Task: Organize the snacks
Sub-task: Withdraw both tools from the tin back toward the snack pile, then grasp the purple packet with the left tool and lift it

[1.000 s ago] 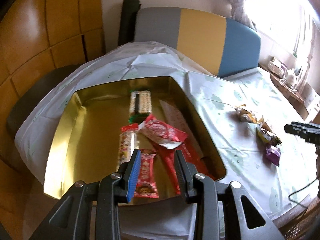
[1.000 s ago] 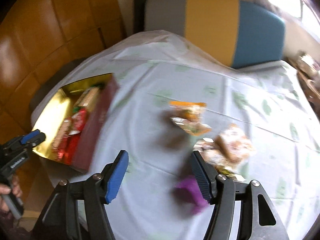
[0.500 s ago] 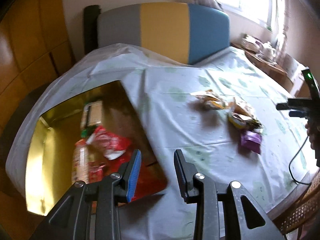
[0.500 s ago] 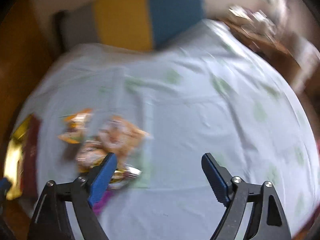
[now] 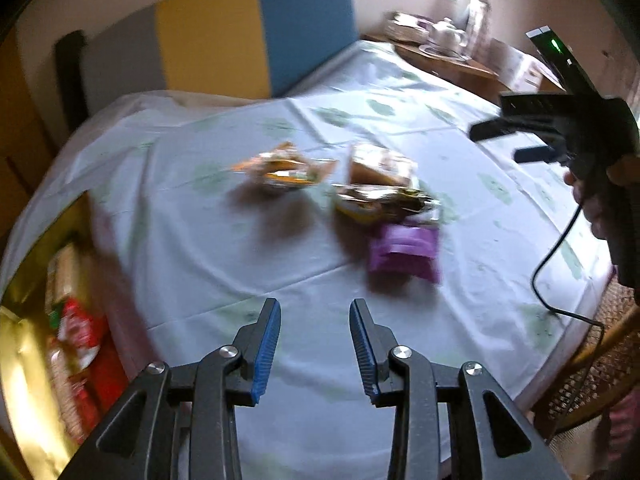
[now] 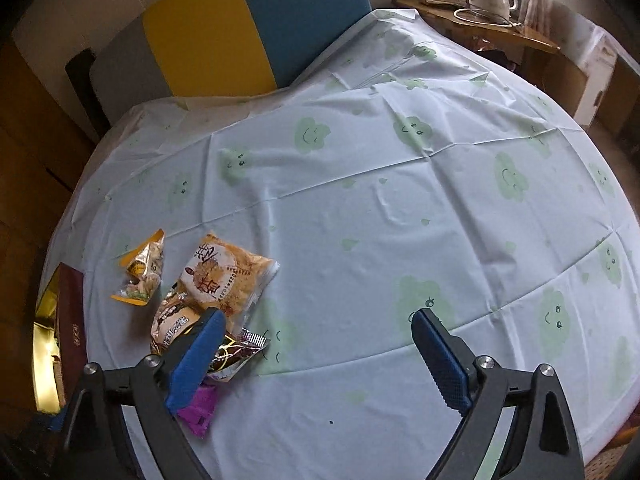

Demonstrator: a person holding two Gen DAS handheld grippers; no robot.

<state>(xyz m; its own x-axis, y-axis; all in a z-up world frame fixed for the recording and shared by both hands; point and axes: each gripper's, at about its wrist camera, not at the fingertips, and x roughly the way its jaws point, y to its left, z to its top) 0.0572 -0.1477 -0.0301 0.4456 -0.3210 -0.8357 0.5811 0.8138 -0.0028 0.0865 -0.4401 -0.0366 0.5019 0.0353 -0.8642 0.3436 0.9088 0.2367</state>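
**Left tongs lining up on the purple packet**

Both tongs released, nothing held. Left tongs (image 5: 314,346) hover over the table (image 6: 400,208), jaws apart, pointed toward the snack cluster; purple packet (image 5: 404,254) is nearest them, slightly right of their axis. Right tongs (image 6: 316,354) spread wide, cluster at their left finger.

Remaining snacks sit mid-table, left of centre in the right view: orange packet (image 6: 140,270) far-left, big biscuit bag (image 6: 224,276) overlapping the foil-wrapped snacks (image 6: 176,320), purple packet nearest. Gold box (image 5: 36,344) at the left edge already holds red-wrapped snacks (image 5: 78,328).

We judge the next pick is purple: it's apart enough from the pile. We'd shift right, come down straddling its short side, and close on the body, not the seam. Left view is motion-blurred, so packet edges are probably as described, not certain. Avoid snagging the foil wrapper touching its far edge.
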